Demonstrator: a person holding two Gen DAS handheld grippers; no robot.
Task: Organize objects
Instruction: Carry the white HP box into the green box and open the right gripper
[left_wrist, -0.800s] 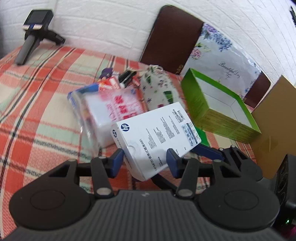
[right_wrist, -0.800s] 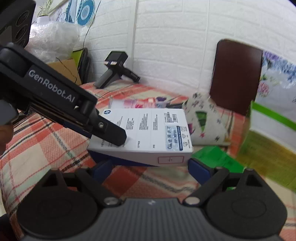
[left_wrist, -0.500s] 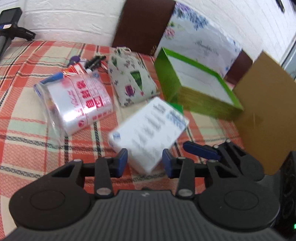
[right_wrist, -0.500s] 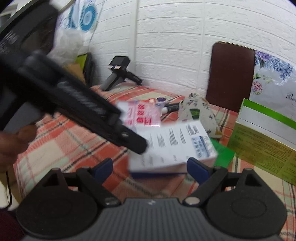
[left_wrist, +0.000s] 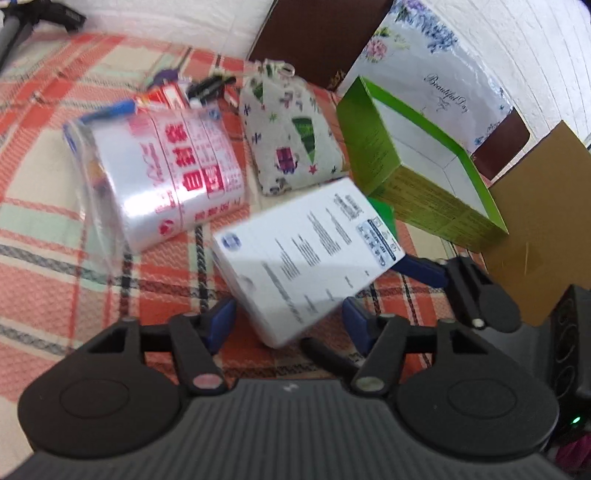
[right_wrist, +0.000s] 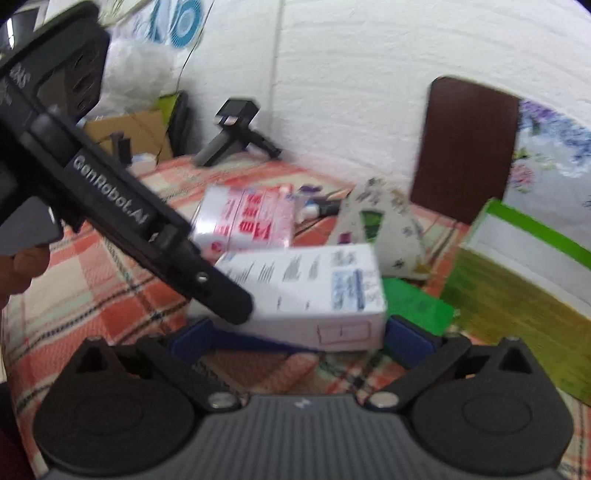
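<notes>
White printed box (left_wrist: 310, 254) tilted on plaid cloth (left_wrist: 44, 221). Left gripper (left_wrist: 288, 325) spread, box corner between fingers. Right gripper (right_wrist: 299, 339) spread wide around box; contact unclear.

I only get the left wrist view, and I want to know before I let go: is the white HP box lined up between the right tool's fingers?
Observer: Yes. In the right wrist view the white HP box lies between the right tool's widely spread fingers, just past their tips.
Operator: Anything on the box end I can't see?
Observer: That end face carries a red-outlined mark, too blurred to read.
Operator: How does my tool look from there?
Observer: One finger of the left tool lies over the box's top, at its left end.
</notes>
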